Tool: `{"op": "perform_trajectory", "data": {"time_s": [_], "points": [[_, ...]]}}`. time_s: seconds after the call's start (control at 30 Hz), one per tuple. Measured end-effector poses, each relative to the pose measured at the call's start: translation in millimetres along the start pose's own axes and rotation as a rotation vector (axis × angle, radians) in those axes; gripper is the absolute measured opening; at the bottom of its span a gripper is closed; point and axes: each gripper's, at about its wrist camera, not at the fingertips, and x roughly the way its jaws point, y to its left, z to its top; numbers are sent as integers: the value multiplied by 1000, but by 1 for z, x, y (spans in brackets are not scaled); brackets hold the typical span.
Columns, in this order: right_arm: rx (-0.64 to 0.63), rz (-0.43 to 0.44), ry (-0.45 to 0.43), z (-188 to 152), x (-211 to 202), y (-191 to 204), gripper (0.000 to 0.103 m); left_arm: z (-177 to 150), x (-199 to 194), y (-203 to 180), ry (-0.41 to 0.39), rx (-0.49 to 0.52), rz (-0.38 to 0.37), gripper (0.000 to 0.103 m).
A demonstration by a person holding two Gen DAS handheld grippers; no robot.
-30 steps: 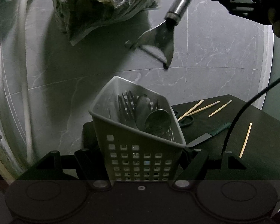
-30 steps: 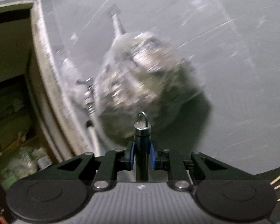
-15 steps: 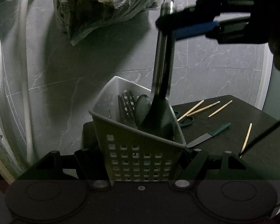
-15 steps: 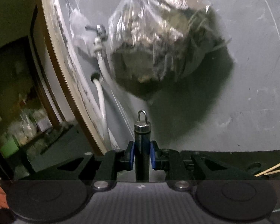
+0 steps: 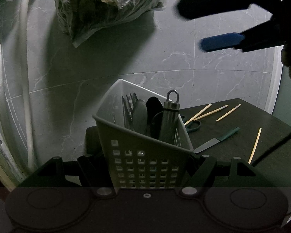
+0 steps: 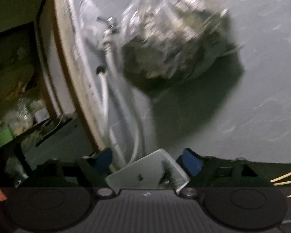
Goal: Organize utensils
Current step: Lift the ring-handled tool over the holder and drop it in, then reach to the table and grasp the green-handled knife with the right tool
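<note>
No legible txt, labels, brands or nos. anywhere in either view.

We list a grey caddy with a grid of square holes, a steel-handled utensil, a green-handled knife, pale wooden chopsticks, a black table, grey veined marble tiles, and blue claw pads.

Left wrist view: close, looking down over basket toward tiled wall. Right wrist view: tilted, blurred. Shared: plastic bag, hoses.
</note>
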Motion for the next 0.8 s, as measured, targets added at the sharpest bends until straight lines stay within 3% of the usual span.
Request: {"op": "perform_trajectory", "data": {"time_s": [0.07, 0.17, 0.37, 0.53, 0.8], "points": [[13, -77, -18, 0, -12, -14, 98, 0, 0, 0, -1, -1, 0, 76], [54, -219, -2, -5, -25, -40, 101, 0, 1, 0, -1, 1, -3, 76], [322, -563, 163, -35, -43, -109, 99, 1, 4, 1, 1, 10, -20, 76], [514, -662, 251, -69, -59, -145, 98, 1, 5, 3, 8, 16, -29, 76], [608, -649, 358, -105, -59, -155, 100, 2, 6, 2, 15, 25, -46, 76]]}}
